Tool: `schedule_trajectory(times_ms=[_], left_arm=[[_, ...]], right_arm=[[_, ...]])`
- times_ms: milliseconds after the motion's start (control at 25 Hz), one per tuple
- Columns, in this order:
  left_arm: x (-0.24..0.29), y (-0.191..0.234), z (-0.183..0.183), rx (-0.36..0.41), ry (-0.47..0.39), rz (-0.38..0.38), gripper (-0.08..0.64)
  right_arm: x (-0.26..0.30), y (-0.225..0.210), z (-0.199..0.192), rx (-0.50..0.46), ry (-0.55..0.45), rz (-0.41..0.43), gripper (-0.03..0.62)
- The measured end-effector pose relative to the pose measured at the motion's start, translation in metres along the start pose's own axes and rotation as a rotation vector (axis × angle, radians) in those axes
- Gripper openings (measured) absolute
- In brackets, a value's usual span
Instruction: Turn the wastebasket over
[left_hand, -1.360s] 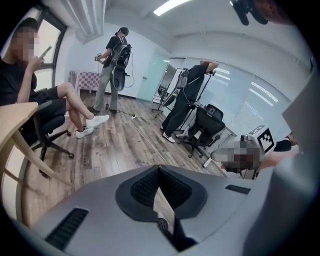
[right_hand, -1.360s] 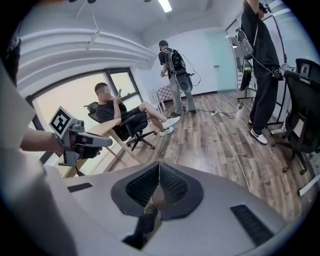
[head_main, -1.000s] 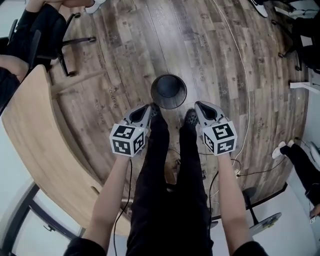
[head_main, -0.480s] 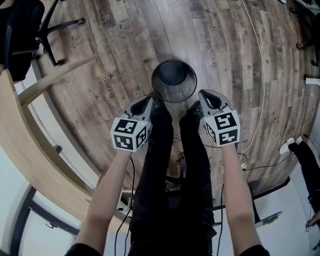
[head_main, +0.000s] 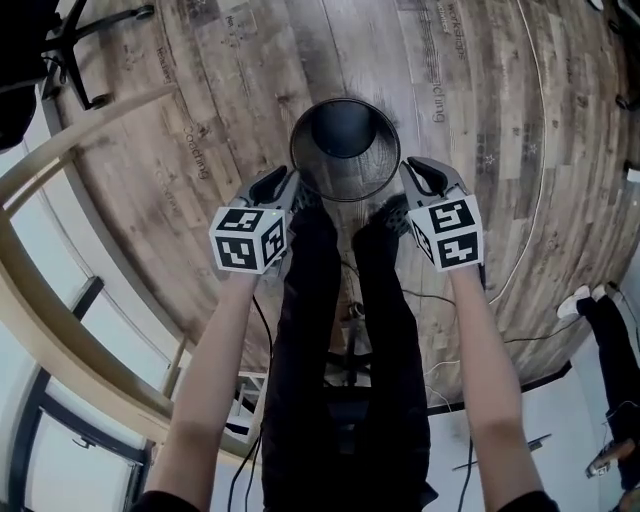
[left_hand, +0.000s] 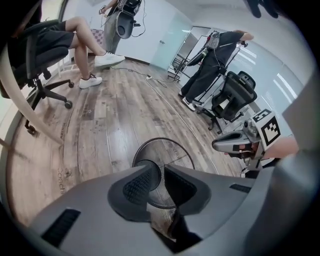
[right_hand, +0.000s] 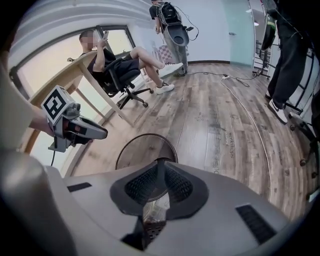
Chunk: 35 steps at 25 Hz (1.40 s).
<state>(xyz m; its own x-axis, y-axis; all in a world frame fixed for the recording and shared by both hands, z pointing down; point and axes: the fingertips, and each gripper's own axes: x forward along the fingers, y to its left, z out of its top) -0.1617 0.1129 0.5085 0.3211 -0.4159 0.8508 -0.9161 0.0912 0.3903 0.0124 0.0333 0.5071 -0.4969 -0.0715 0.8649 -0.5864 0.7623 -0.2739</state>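
The round black wire-mesh wastebasket (head_main: 345, 180) stood upright with its mouth facing up on the brown wooden plank floor (head_main: 220, 90), just ahead of the person's dark shoes (head_main: 388, 213) and between the 2 grippers. The left gripper (head_main: 283, 182) was close beside its left rim, its jaws a little apart because they had just been opening, and nothing was pressed between them. The right gripper (head_main: 415, 170) was close beside the right rim with its jaws closed together on nothing.

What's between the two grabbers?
Head view: the wastebasket and the person's shoes, between the right gripper and the left gripper, whose empty jaws have just been opening.
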Motion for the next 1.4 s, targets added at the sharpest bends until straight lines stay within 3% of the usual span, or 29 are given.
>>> schedule_trajectory(times_ms=[160, 200, 240, 280, 640, 800, 960, 1040, 1160, 1400], left_arm=[[0.025, 0.016, -0.014, 0.012, 0.025, 0.023, 0.126], [0.031, 0.02, -0.017, 0.005, 0.03, 0.027, 0.154], [0.036, 0.025, -0.02, -0.005, 0.034, 0.03, 0.178], [0.04, 0.029, -0.023, -0.013, 0.04, 0.031, 0.187], [0.081, 0.046, -0.031, 0.067, 0.107, -0.005, 0.209], [0.092, 0.05, -0.034, 0.049, 0.122, -0.023, 0.204], [0.099, 0.059, -0.034, 0.053, 0.125, -0.011, 0.14], [0.102, 0.061, -0.034, 0.083, 0.142, -0.014, 0.092], [0.103, 0.059, -0.035, 0.12, 0.162, -0.039, 0.08], [0.103, 0.061, -0.033, 0.05, 0.143, -0.045, 0.067]], right_arm=[[0.031, -0.018, -0.014, -0.021, 0.049, -0.006, 0.043], [0.038, -0.022, -0.016, -0.02, 0.061, -0.005, 0.066], [0.045, -0.025, -0.019, -0.012, 0.073, -0.002, 0.141], [0.052, -0.027, -0.021, -0.001, 0.084, 0.004, 0.176], [0.095, -0.036, -0.026, 0.023, 0.122, 0.001, 0.176], [0.105, -0.04, -0.028, 0.013, 0.137, -0.007, 0.164], [0.113, -0.039, -0.028, -0.005, 0.152, -0.019, 0.147], [0.115, -0.041, -0.027, -0.019, 0.157, -0.038, 0.101], [0.116, -0.042, -0.027, -0.013, 0.168, -0.046, 0.081], [0.117, -0.039, -0.026, -0.021, 0.167, -0.028, 0.064]])
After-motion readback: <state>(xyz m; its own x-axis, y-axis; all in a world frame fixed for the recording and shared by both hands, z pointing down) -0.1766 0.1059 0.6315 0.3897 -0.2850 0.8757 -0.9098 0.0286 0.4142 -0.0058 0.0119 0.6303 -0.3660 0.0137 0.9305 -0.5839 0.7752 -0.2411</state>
